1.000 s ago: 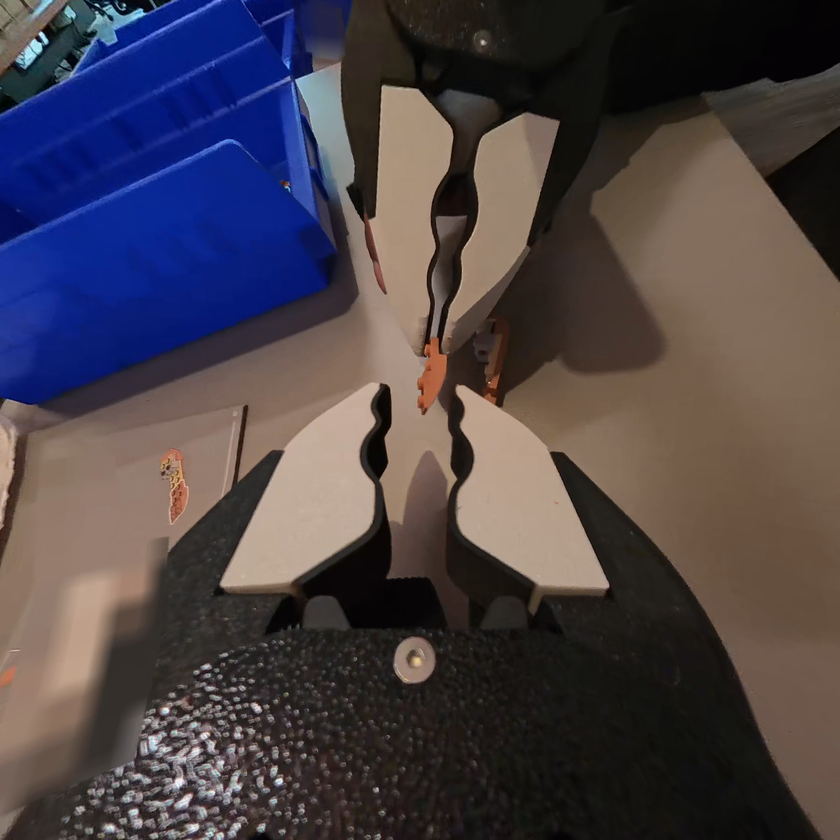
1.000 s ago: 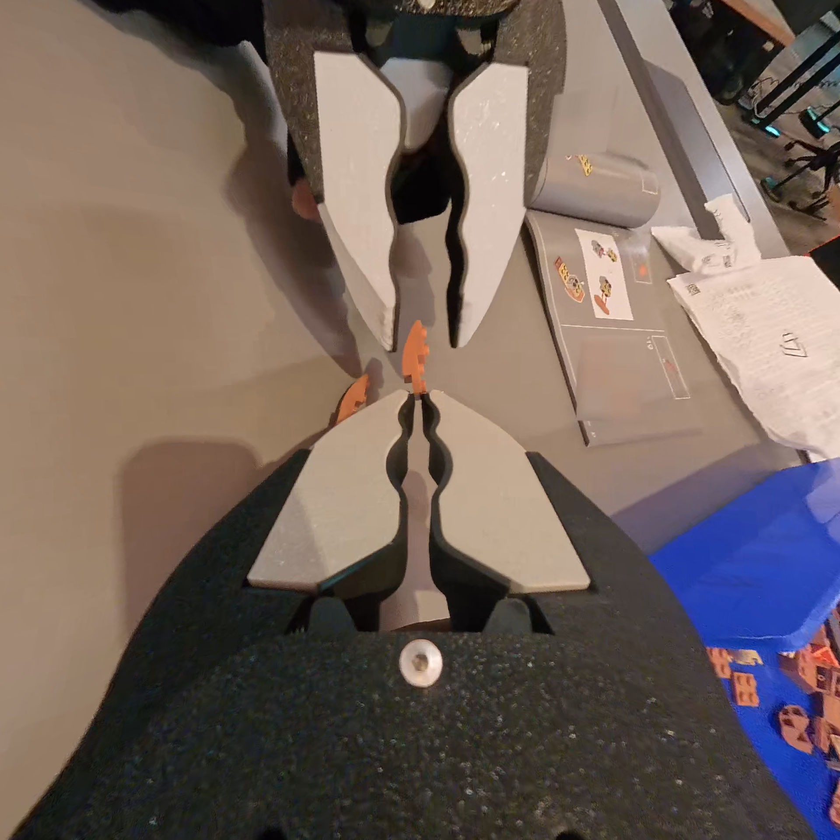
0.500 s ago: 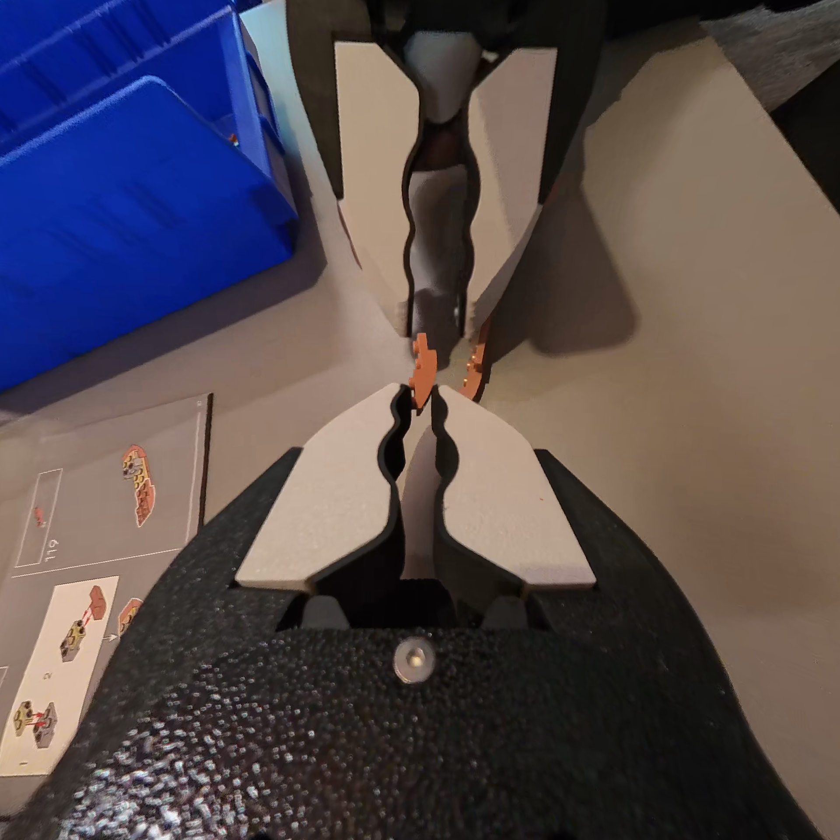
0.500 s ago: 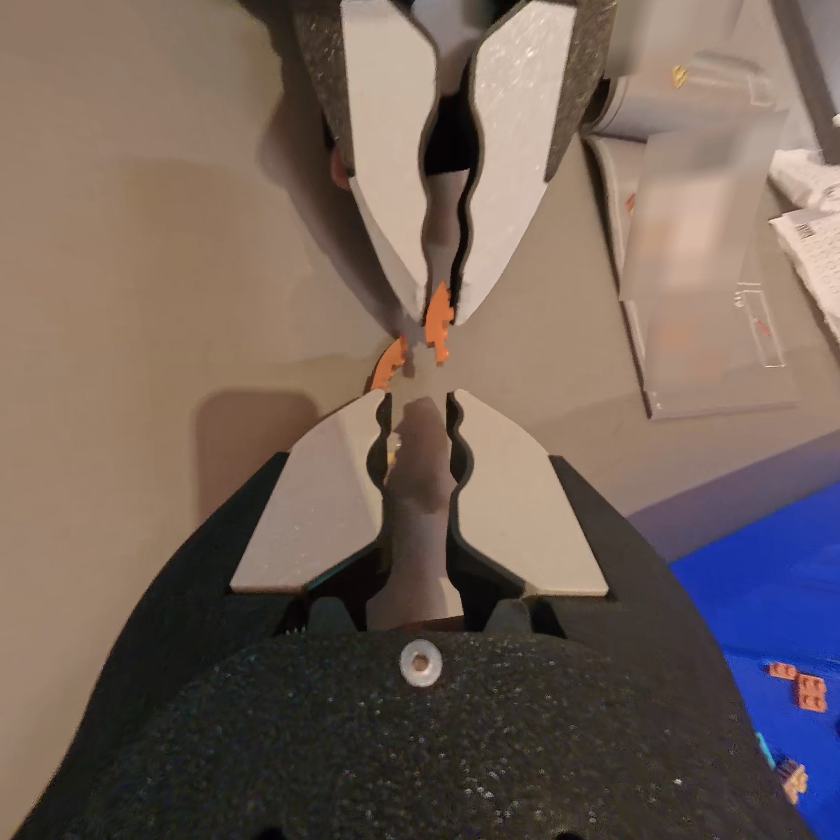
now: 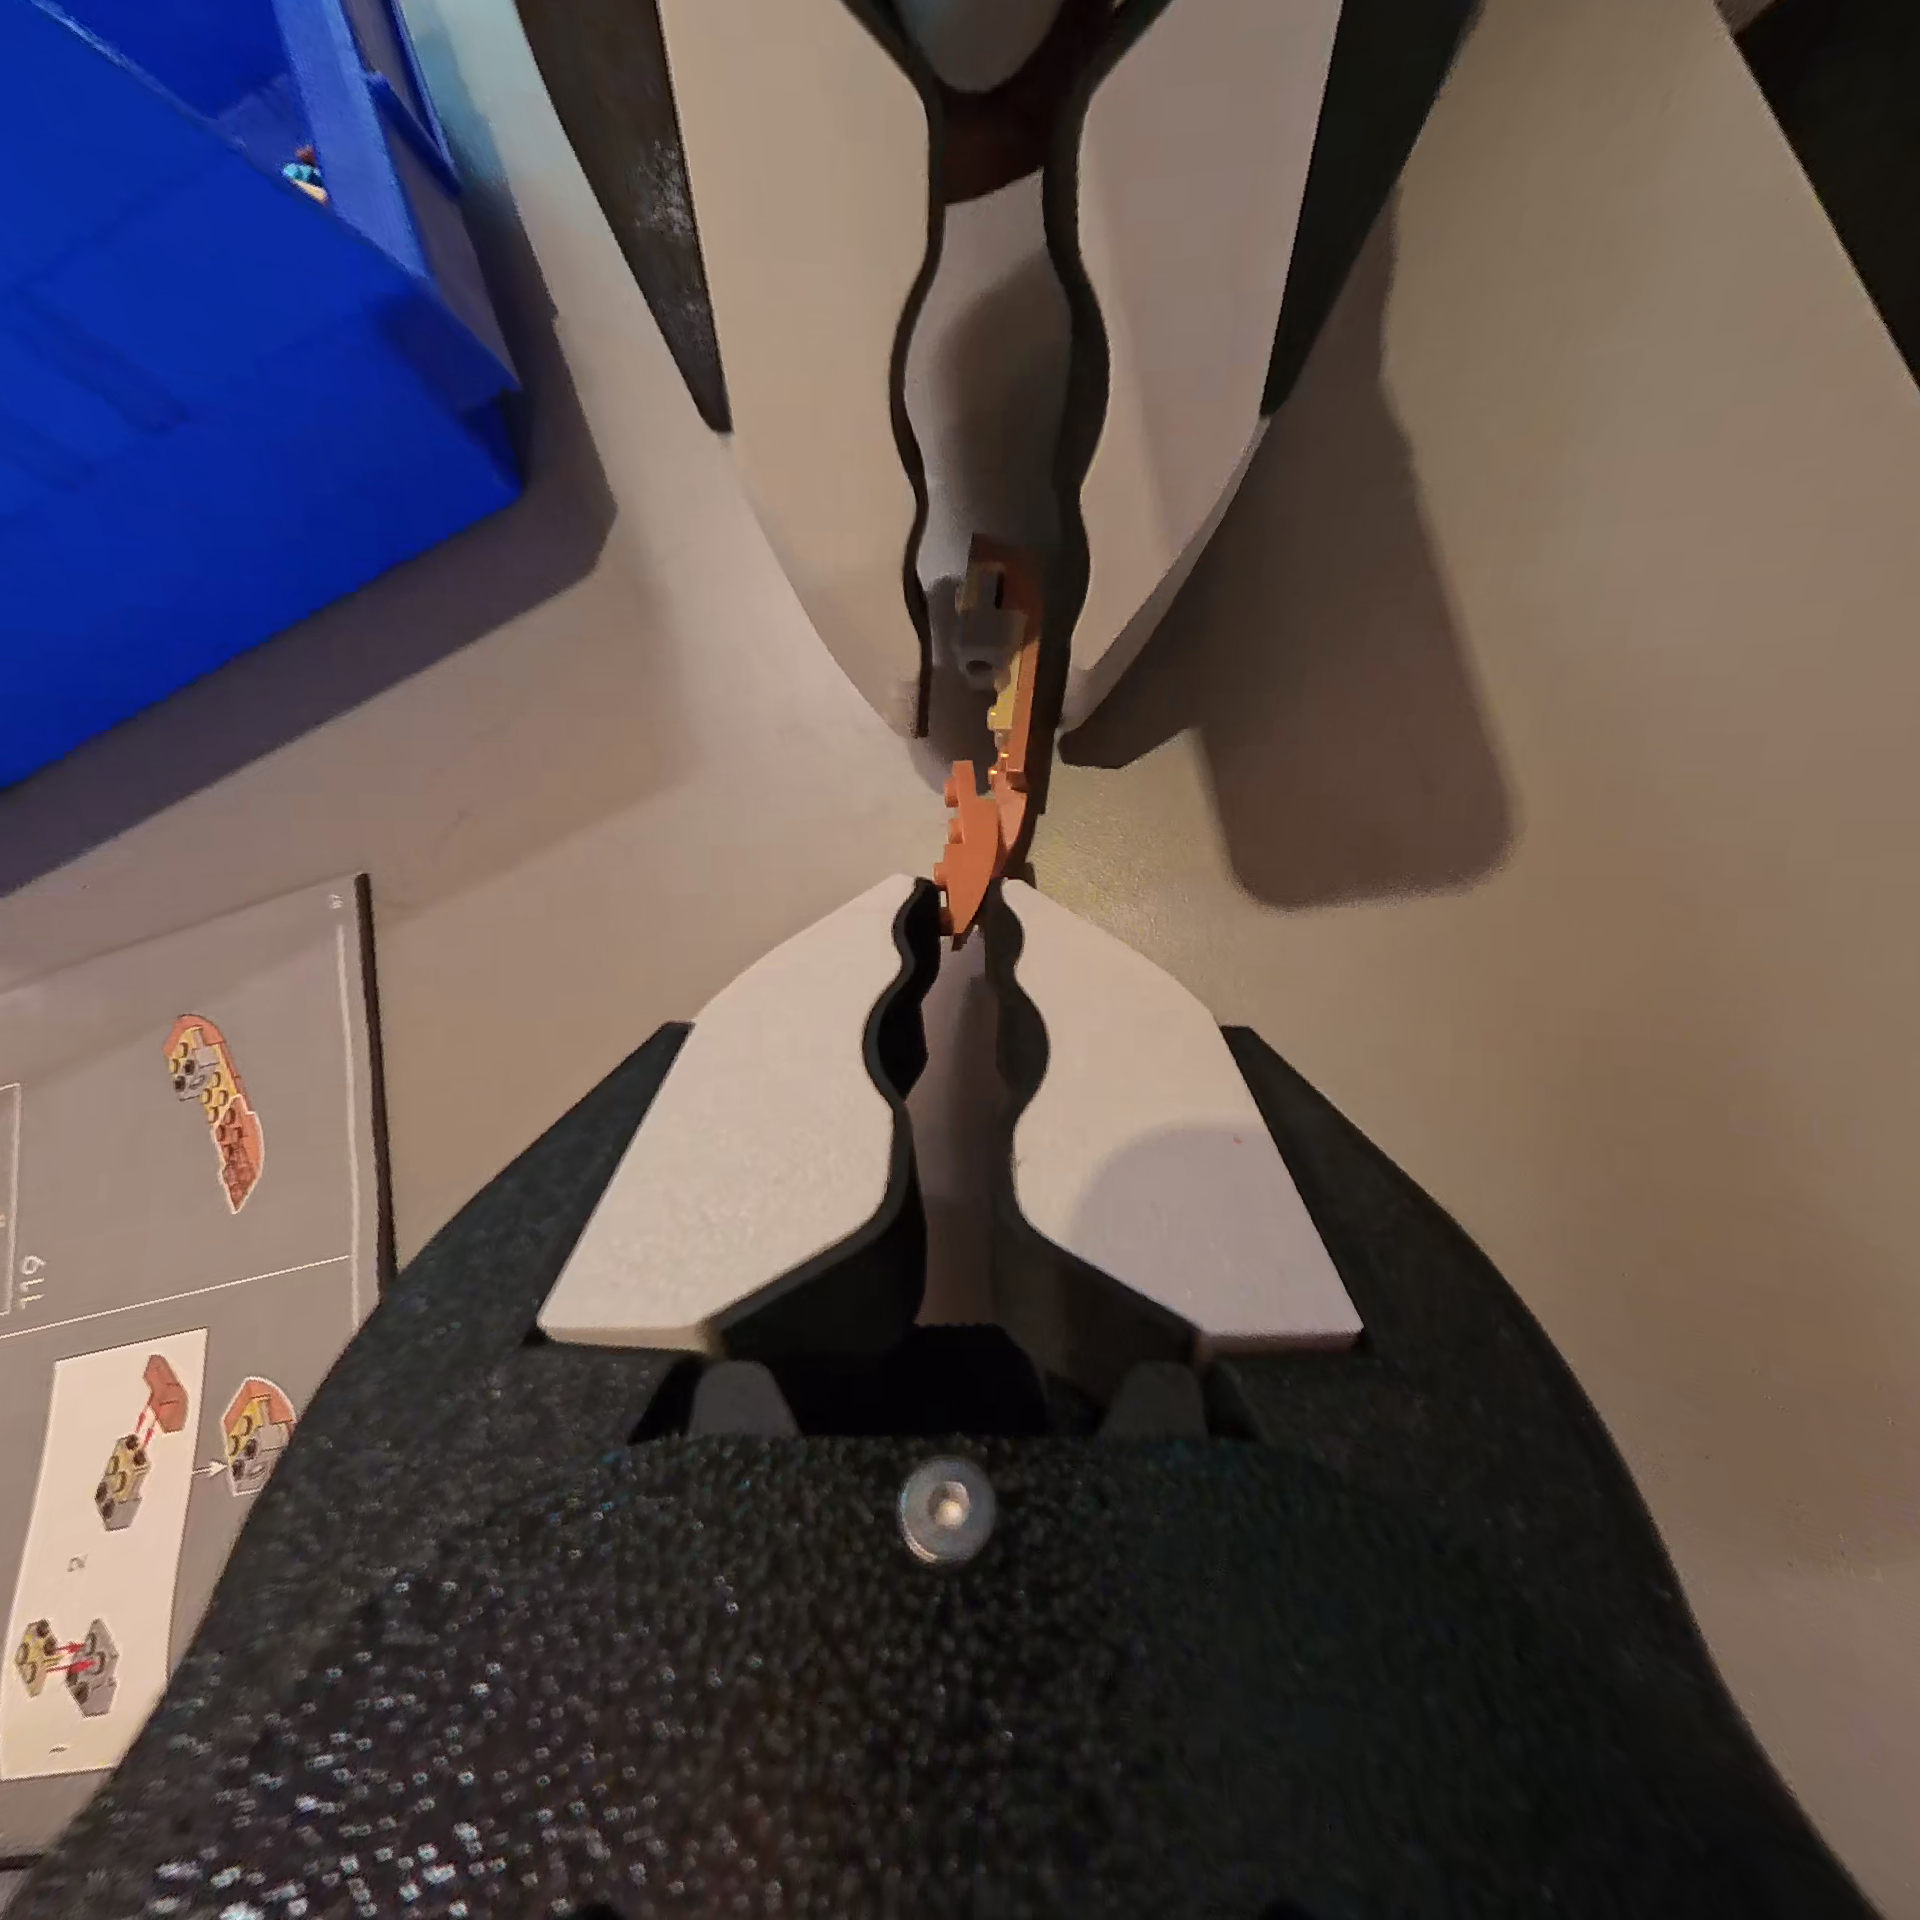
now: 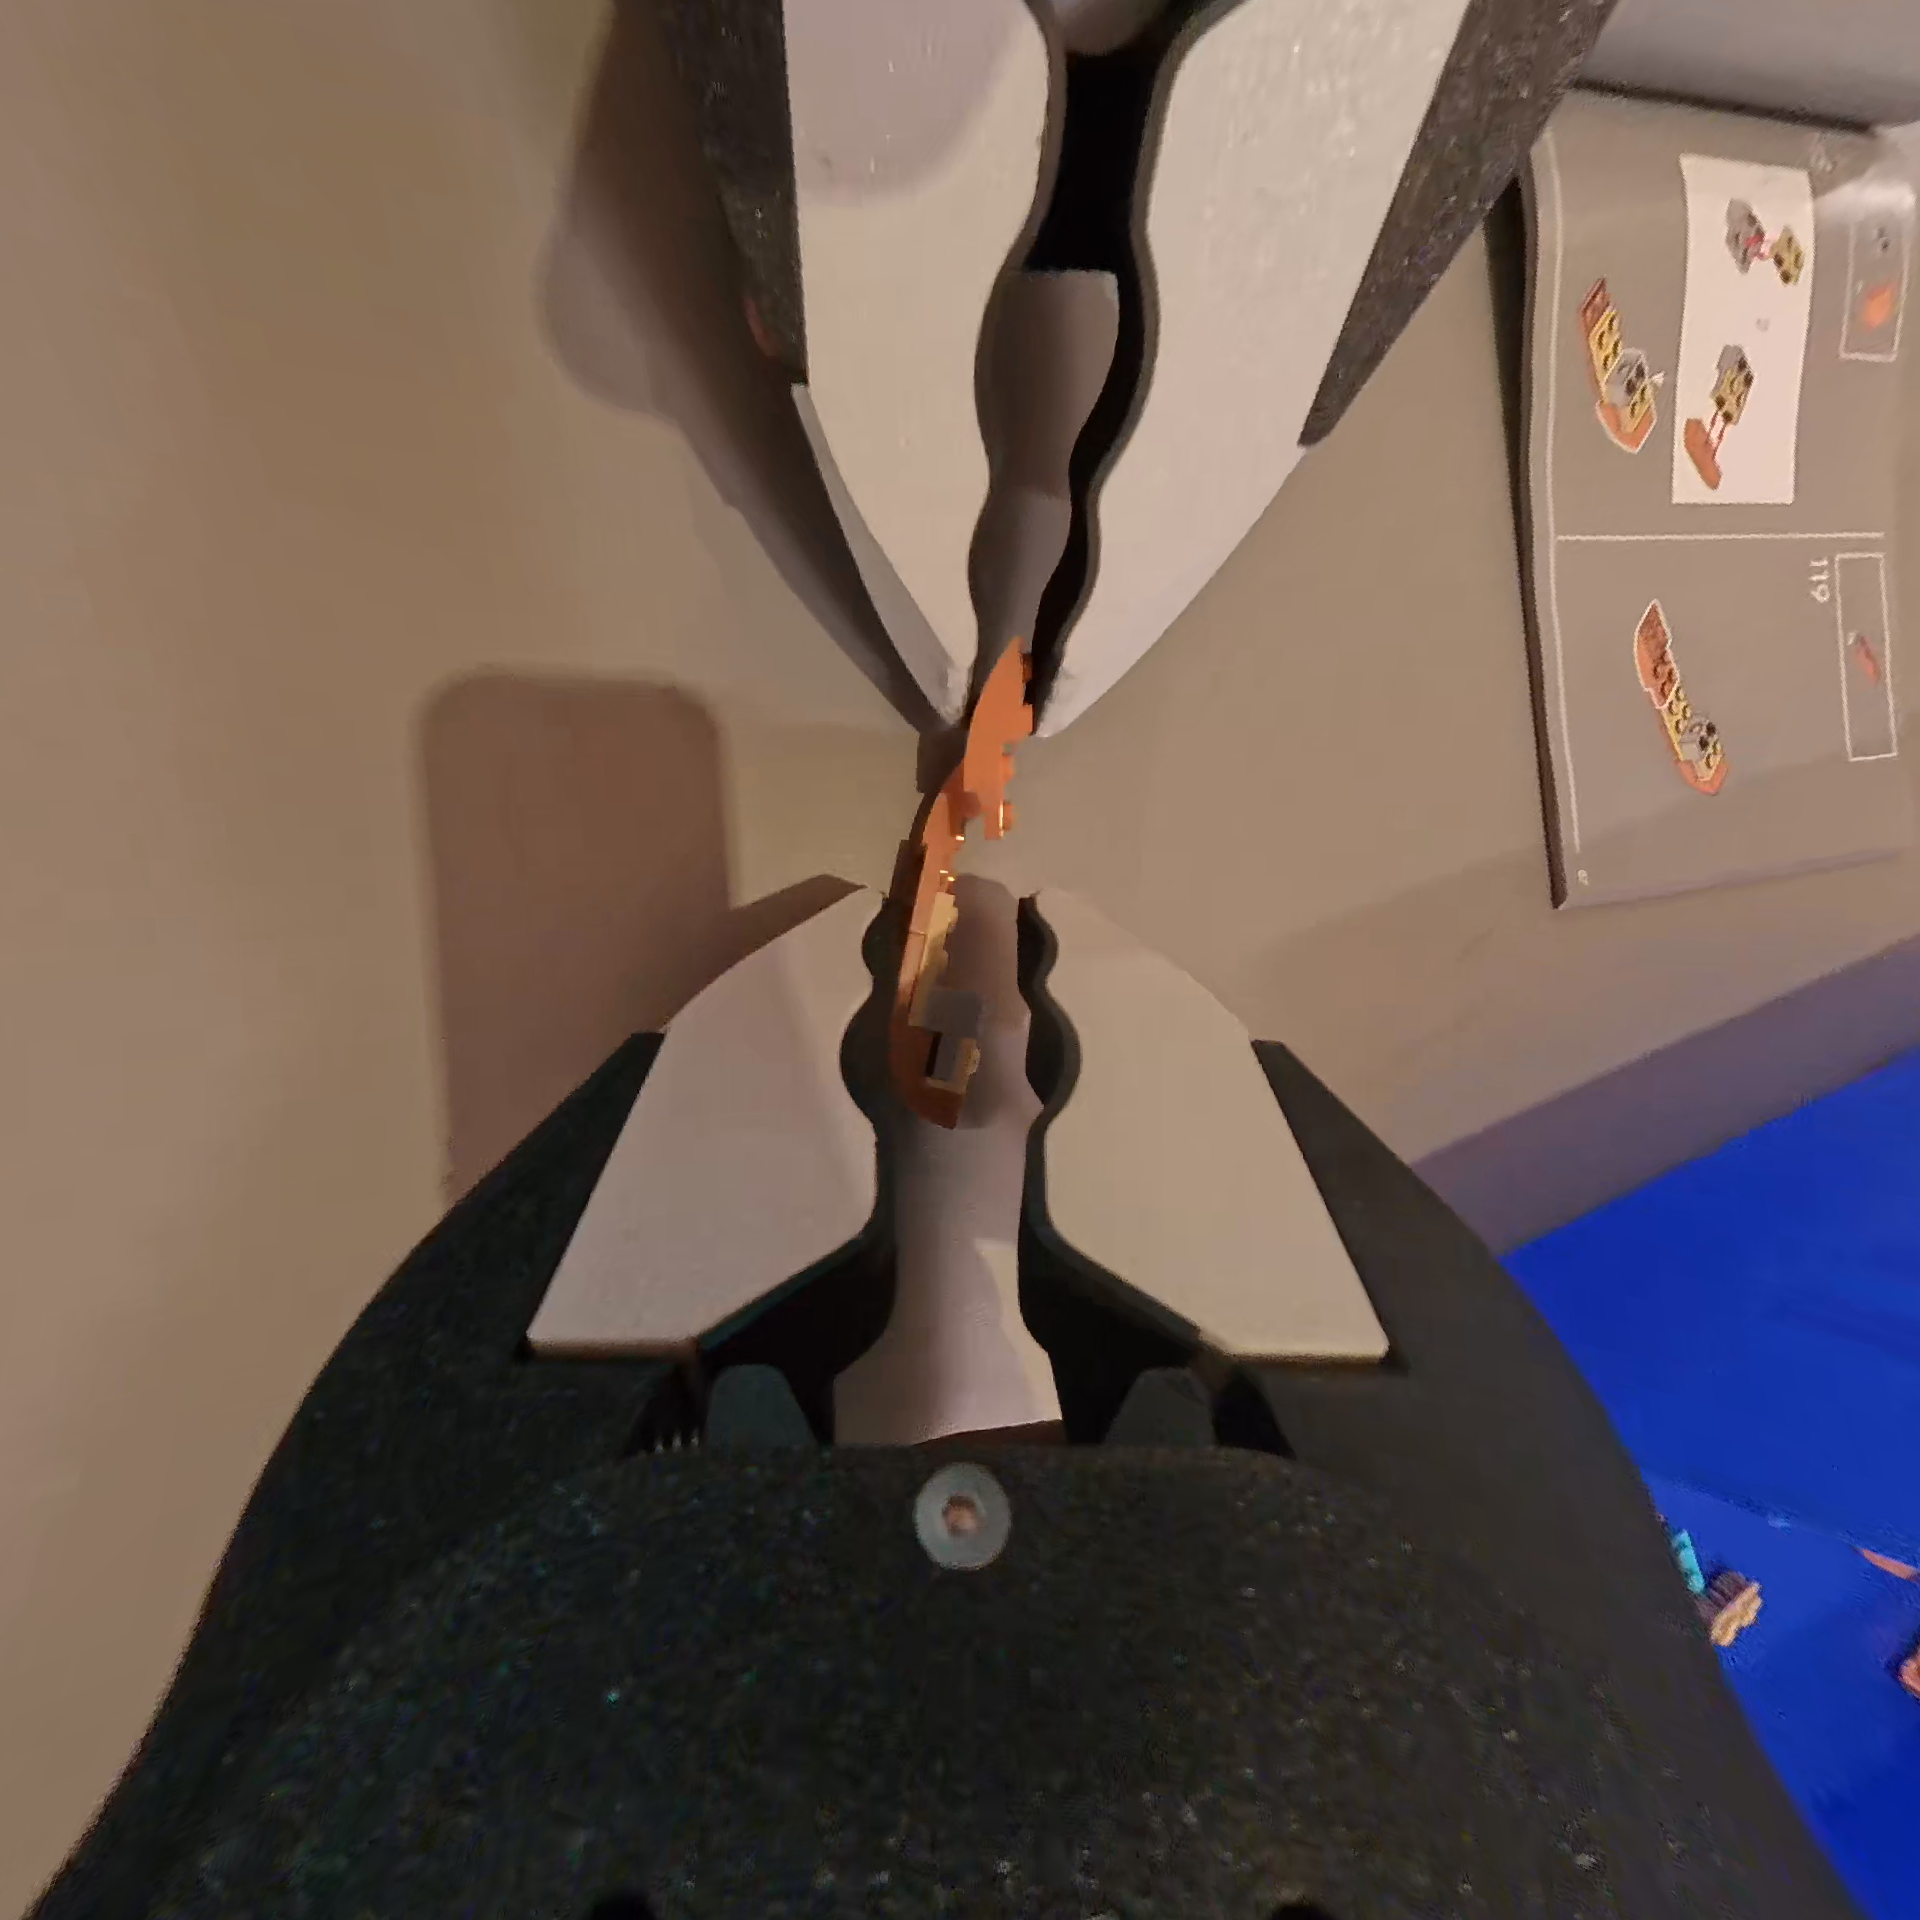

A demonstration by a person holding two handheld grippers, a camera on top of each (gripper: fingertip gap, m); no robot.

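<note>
Left gripper (image 5: 961,899) jaws pinching thin orange plate (image 5: 971,852) at tips. Right gripper (image 6: 951,894) jaws spread, brick assembly (image 6: 930,1029) between them, touching one pad only. Plate meets assembly above tabletop (image 5: 1558,1143). Instruction booklet (image 6: 1704,582), blue bin (image 5: 208,416) nearby.

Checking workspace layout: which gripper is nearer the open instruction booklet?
Left. The instruction booklet lies just beside the left gripper, on its left; the right gripper faces it from farther off.

- The two grippers, left gripper (image 5: 961,899) and right gripper (image 6: 945,894), meet tip to tip above the table (image 5: 1558,935).
- A booklet (image 5: 187,1143) lies beside a bin (image 5: 208,416) on it.
</note>
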